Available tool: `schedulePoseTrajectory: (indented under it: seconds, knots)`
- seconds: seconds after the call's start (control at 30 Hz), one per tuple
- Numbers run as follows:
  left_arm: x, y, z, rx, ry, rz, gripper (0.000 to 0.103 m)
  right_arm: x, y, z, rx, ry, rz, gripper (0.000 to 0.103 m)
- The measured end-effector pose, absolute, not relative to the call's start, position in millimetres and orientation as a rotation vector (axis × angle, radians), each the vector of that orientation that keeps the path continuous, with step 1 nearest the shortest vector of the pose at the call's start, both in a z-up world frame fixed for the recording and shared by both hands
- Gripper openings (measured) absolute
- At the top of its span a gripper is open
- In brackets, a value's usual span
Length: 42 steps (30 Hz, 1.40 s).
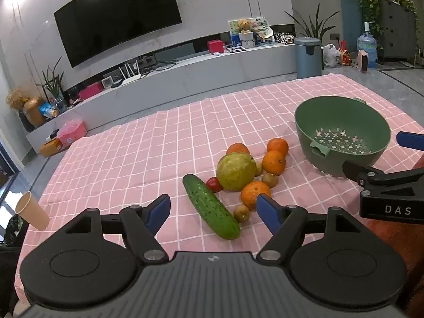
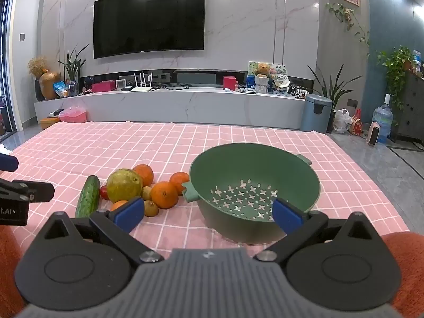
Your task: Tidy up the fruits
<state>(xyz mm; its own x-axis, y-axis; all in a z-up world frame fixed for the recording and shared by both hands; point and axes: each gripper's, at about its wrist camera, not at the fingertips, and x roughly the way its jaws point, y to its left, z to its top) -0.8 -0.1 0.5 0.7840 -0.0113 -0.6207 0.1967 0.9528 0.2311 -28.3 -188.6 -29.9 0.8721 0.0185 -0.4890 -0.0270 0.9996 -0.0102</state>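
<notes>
A pile of produce lies on the pink checked tablecloth [image 1: 132, 159]: a cucumber [image 1: 210, 206], a large green-yellow fruit [image 1: 235, 171], several oranges [image 1: 274, 162], a small red tomato [image 1: 214, 184] and small brown fruits [image 1: 241, 212]. An empty green colander [image 1: 341, 137] stands to their right. My left gripper [image 1: 213, 212] is open, hovering over the near end of the cucumber. My right gripper [image 2: 208, 213] is open and empty, in front of the colander [image 2: 254, 185], with the pile [image 2: 124, 185] to its left.
A paper cup [image 1: 31, 210] stands at the table's left edge. Beyond the table are a TV wall, a long low cabinet [image 2: 169, 103] and a grey bin [image 2: 316, 112]. The tablecloth [image 2: 106, 148] extends far back.
</notes>
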Motion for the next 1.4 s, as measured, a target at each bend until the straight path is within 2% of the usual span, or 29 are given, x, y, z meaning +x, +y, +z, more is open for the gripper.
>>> schedulePoseTrajectory:
  seconds: [0.2, 1.4]
  knots:
    - [-0.2, -3.7, -1.5, 0.292, 0.679, -0.121, 0.084, -27.5, -188.8, -29.9, -0.010, 0.513, 0.026, 0.099]
    - [-1.8, 1.2, 0.7, 0.260, 0.677, -0.143, 0.084, -25.0, -186.5, -34.4, -0.019, 0.539, 0.022, 0.099]
